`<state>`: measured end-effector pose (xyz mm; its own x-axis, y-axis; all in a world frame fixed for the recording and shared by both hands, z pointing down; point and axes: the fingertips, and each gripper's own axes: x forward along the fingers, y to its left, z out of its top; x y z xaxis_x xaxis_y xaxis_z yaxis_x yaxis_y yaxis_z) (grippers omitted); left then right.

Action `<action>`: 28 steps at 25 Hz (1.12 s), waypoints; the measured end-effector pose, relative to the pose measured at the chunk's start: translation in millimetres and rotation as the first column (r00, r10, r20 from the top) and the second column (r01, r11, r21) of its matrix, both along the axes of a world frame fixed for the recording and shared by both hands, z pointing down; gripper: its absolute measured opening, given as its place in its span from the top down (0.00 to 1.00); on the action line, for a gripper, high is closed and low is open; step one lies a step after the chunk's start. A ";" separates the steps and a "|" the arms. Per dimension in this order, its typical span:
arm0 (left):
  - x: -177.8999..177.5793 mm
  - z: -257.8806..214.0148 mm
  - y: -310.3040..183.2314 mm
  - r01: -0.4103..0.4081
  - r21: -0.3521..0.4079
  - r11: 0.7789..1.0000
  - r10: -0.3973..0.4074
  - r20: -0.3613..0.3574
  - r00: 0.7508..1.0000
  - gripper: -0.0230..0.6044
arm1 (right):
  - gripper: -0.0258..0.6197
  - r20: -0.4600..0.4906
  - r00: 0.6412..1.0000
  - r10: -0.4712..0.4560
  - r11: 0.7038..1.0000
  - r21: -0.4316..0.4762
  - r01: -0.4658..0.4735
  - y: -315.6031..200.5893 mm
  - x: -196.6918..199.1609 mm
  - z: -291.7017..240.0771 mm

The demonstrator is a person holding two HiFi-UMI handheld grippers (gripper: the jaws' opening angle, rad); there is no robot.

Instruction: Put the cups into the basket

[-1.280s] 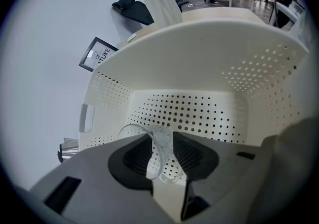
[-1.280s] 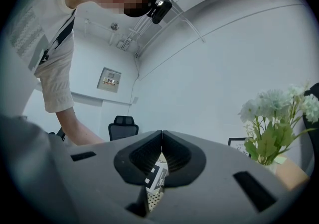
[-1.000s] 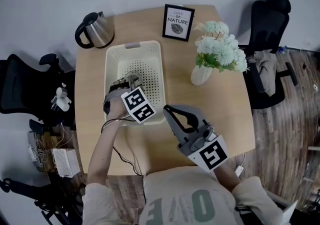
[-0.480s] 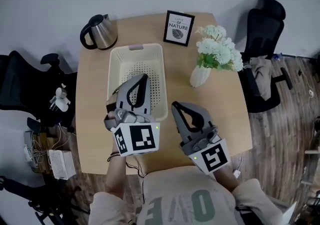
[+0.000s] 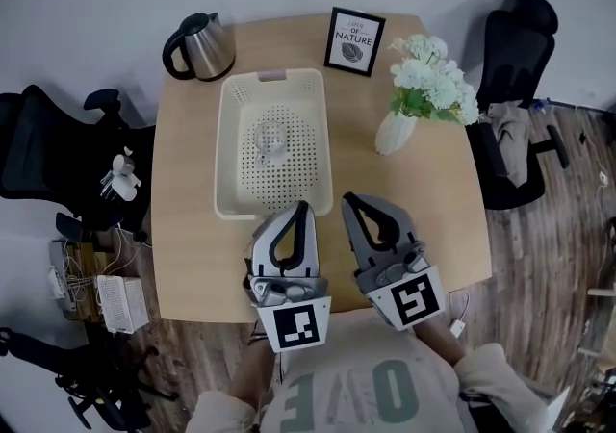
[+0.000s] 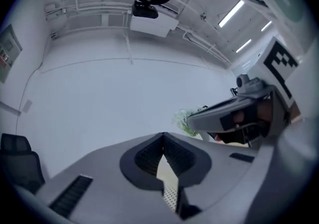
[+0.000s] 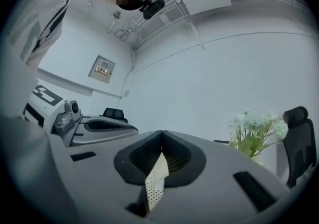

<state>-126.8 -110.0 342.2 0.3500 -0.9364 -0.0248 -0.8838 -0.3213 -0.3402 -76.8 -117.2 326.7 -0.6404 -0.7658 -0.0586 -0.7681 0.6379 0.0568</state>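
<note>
Wooden table (image 5: 183, 229) fills the middle of the room, with office chairs at both sides and a bare floor beyond. At its far edge stand a steel kettle (image 5: 204, 44), a framed print (image 5: 354, 40) and a white vase of flowers (image 5: 423, 94). The cream basket (image 5: 226, 147) sits left of centre, and one clear cup (image 5: 272, 140) rests on its perforated floor, roughly in the middle.

The left claw (image 5: 301, 206) and right claw (image 5: 348, 200) hang side by side over the near edge of the table, just short of the basket's near wall. Each has its jaws pressed together with nothing between them.

I see no other cup anywhere on the table, so to my eye the placing step is over and the job looks finished, or close to it. If another cup waits out of sight, the next move calls for spreading a claw's jaws wide before reaching, then closing gently on the glass.
</note>
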 end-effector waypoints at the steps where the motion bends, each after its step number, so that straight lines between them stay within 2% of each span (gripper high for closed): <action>1: 0.3 2.9 1.4 0.001 0.002 1.000 -0.001 0.019 1.000 0.95 | 0.96 -0.002 1.000 -0.005 1.000 -0.005 0.005 2.3 -0.7 2.9; 16: -31.7 20.4 3.1 0.076 -0.051 0.996 -0.075 0.017 0.997 0.95 | 0.96 -0.038 0.999 -0.006 0.999 -0.035 0.004 8.5 -4.1 17.3; 28: -33.9 34.6 7.6 0.074 -0.089 0.993 -0.073 0.024 0.997 0.95 | 0.96 -0.070 0.997 -0.040 0.998 -0.048 0.037 7.9 -10.1 25.3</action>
<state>-160.7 -102.4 376.7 0.2798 -0.9578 0.0666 -0.8993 -0.2857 -0.3312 -86.9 -109.3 352.0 -0.6708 -0.7413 0.0232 -0.7379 0.6702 0.0800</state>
